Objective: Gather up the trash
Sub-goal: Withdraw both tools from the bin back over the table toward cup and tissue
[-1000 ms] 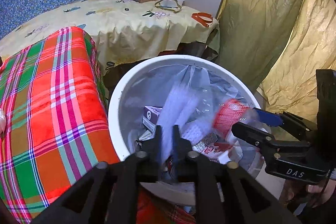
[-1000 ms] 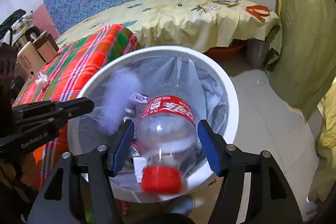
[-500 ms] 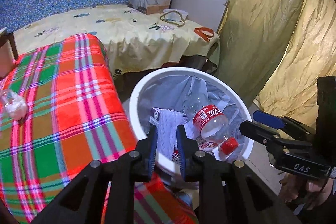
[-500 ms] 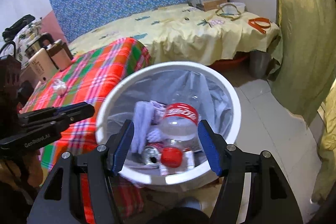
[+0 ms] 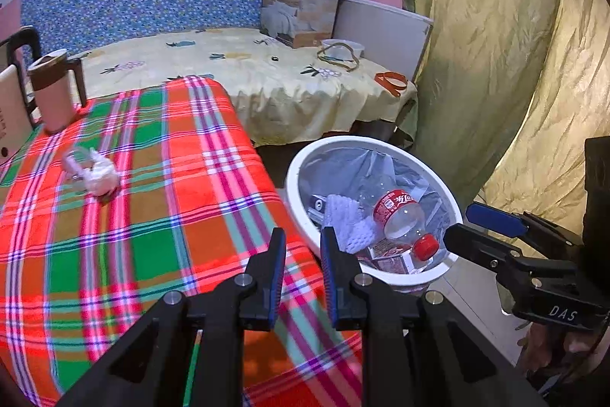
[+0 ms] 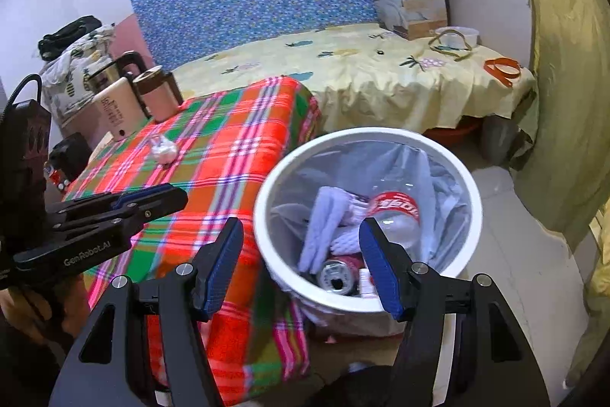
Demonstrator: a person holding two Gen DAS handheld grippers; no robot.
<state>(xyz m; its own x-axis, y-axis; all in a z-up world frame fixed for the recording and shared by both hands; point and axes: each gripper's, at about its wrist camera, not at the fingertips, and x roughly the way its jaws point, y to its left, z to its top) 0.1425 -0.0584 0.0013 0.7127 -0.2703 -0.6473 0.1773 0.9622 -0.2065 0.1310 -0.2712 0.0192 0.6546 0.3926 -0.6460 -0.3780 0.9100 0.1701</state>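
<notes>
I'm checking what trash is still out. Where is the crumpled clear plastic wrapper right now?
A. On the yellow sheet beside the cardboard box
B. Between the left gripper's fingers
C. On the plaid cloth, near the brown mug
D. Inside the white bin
C: the crumpled clear wrapper lies on the plaid cloth not far from the brown mug, outside the white bin, and nothing sits in the left gripper.

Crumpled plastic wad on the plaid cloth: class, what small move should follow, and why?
Probably carry the left gripper toward the crumpled plastic wad. Both grippers are empty, the bottle already lies in the bin, and the wad is the only loose trash visible outside it.
</notes>
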